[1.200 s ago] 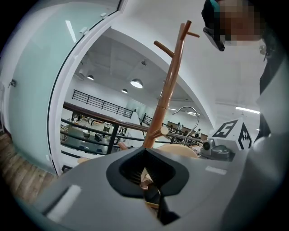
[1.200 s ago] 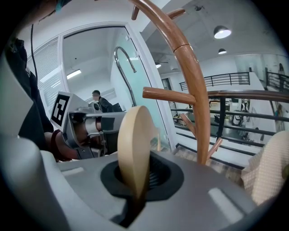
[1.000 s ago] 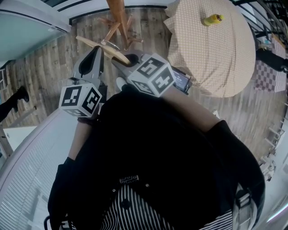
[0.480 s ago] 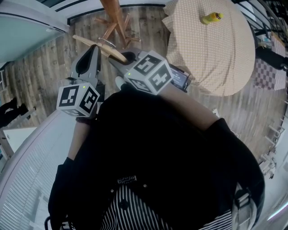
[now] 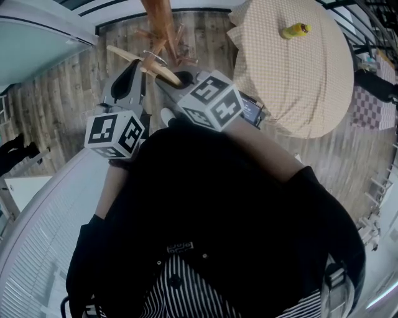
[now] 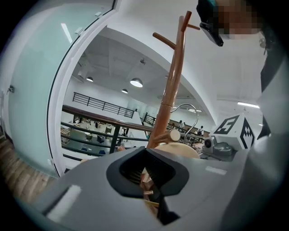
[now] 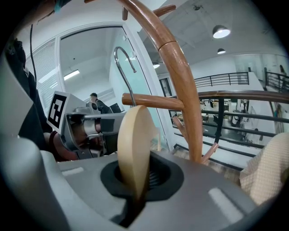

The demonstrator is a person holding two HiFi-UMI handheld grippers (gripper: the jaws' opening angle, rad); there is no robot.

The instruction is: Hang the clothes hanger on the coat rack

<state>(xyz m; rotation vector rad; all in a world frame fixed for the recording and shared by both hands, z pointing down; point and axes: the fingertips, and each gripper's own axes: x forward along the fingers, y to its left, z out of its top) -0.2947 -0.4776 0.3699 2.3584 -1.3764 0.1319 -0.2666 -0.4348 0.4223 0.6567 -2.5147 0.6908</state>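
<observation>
A light wooden clothes hanger (image 5: 142, 63) with a metal hook (image 5: 153, 56) is held up beside the brown wooden coat rack (image 5: 160, 18). My right gripper (image 5: 177, 79) is shut on the hanger's right end (image 7: 134, 149). In the right gripper view the hook (image 7: 124, 58) curves above a side peg (image 7: 153, 100) of the rack pole (image 7: 183, 81); whether it rests on the peg I cannot tell. My left gripper (image 5: 132, 67) is just left of the hanger, shut and holding nothing. In its own view the hook (image 6: 192, 113) arcs over the peg's round end (image 6: 175, 134).
A round table with a checked cloth (image 5: 298, 74) stands to the right, with a yellow bottle (image 5: 293, 28) on it. A glass partition (image 5: 37, 31) runs along the left. The rack's splayed legs (image 5: 177, 59) spread on the wood floor (image 5: 68, 93).
Almost nothing differs. Both grippers and the hanger stay by the rack, with only a slight shift in the picture.
</observation>
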